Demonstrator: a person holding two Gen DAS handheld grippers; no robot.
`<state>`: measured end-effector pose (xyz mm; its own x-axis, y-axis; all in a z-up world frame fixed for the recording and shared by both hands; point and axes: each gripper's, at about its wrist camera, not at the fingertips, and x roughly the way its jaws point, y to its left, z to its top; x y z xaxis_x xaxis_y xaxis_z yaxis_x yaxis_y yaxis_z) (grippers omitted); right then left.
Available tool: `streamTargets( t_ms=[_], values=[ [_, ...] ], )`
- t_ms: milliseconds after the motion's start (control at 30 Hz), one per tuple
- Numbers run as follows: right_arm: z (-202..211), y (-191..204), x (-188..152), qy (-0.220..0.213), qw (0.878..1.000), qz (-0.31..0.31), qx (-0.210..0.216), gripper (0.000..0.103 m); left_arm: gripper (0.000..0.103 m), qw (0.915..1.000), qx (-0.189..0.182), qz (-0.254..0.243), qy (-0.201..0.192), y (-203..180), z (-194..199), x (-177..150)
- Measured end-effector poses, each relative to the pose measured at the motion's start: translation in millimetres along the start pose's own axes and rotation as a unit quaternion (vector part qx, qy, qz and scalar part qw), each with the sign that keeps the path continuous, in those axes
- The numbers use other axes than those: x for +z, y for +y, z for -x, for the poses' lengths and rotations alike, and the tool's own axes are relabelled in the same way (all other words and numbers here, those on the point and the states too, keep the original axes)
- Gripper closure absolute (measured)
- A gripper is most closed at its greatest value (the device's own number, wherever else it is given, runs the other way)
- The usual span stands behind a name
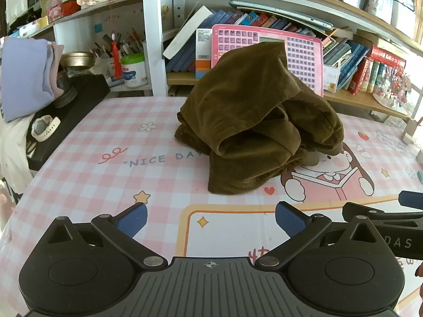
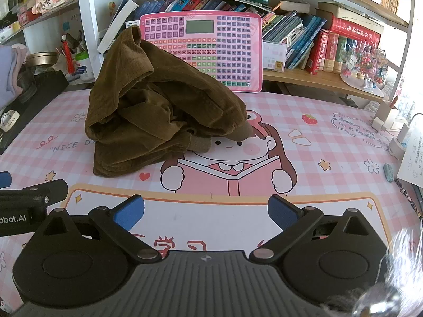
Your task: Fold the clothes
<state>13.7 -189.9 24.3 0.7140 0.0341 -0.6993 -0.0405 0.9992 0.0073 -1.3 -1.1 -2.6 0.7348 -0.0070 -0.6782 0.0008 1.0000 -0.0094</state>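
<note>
A brown corduroy garment (image 1: 253,121) lies in a crumpled heap on the pink checked desk mat (image 1: 105,142), peaking toward the back. In the right wrist view the same garment (image 2: 158,105) sits left of centre. My left gripper (image 1: 211,220) hovers open in front of the heap, nothing between its blue pads. My right gripper (image 2: 206,215) is open too, over the mat's cartoon print, to the right of the heap and short of it. Each gripper shows at the edge of the other's view, side by side.
A pink keyboard toy (image 2: 201,50) leans against the shelf of books (image 2: 304,39) behind the garment. A black box (image 1: 66,121) with a white watch (image 1: 43,128) borders the mat's left. Small white items and paper (image 2: 404,142) sit on the right.
</note>
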Motion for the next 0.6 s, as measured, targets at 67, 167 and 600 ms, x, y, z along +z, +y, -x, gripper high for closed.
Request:
streamTargets(
  t_ms=[67, 167, 600],
  values=[
    [0.3, 0.3, -0.2, 0.000, 1.000, 0.000, 0.000, 0.002, 0.000, 1.0000, 0.000, 0.001, 0.001, 0.2, 0.1, 0.1],
    [0.3, 0.1, 0.0, 0.001, 1.000, -0.001, -0.001, 0.002, 0.000, 1.0000, 0.000, 0.001, 0.002, 0.6, 0.3, 0.5],
    [0.3, 0.0, -0.4, 0.001, 1.000, -0.002, -0.001, 0.002, 0.000, 1.0000, 0.002, 0.003, 0.004, 1.6, 1.4, 1.2]
  ],
)
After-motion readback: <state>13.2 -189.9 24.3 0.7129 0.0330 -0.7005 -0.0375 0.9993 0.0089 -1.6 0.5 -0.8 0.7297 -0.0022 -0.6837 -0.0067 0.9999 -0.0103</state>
